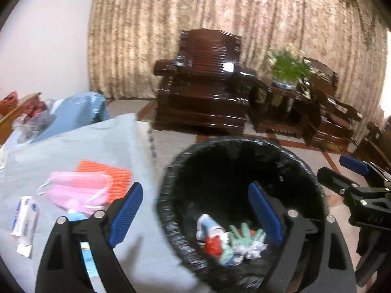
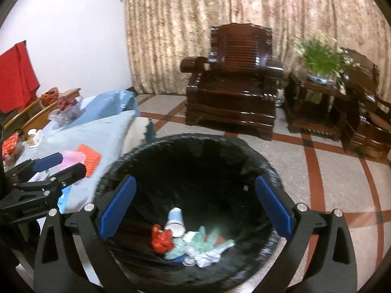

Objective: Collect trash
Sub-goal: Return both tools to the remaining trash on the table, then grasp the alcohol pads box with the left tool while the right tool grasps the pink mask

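Note:
A round bin lined with a black bag [image 1: 244, 144] [image 2: 195, 138] stands on the floor beside a table under a pale blue cloth [image 1: 97, 141]. In the bin lie a paper cup [image 2: 174, 221], a red wrapper [image 2: 161, 240], a green glove [image 2: 205, 241] and white tissue [image 2: 205, 256]. My left gripper [image 1: 195, 193] [image 2: 63, 164] is open and empty, straddling the table edge and the bin's left rim. My right gripper [image 2: 195, 183] [image 1: 339, 168] hangs open and empty over the bin. On the cloth lie a pink face mask [image 1: 78, 188], an orange ribbed sheet [image 1: 110, 175] and a white tube [image 1: 24, 217].
A blue printed packet [image 1: 85, 256] lies partly under my left finger. Further back on the table sit a blue bag [image 1: 80, 107] and a clear bag of red fruit [image 1: 34, 112]. Dark wooden armchairs [image 1: 202, 85] and a side table with a plant [image 1: 288, 73] stand before the curtain.

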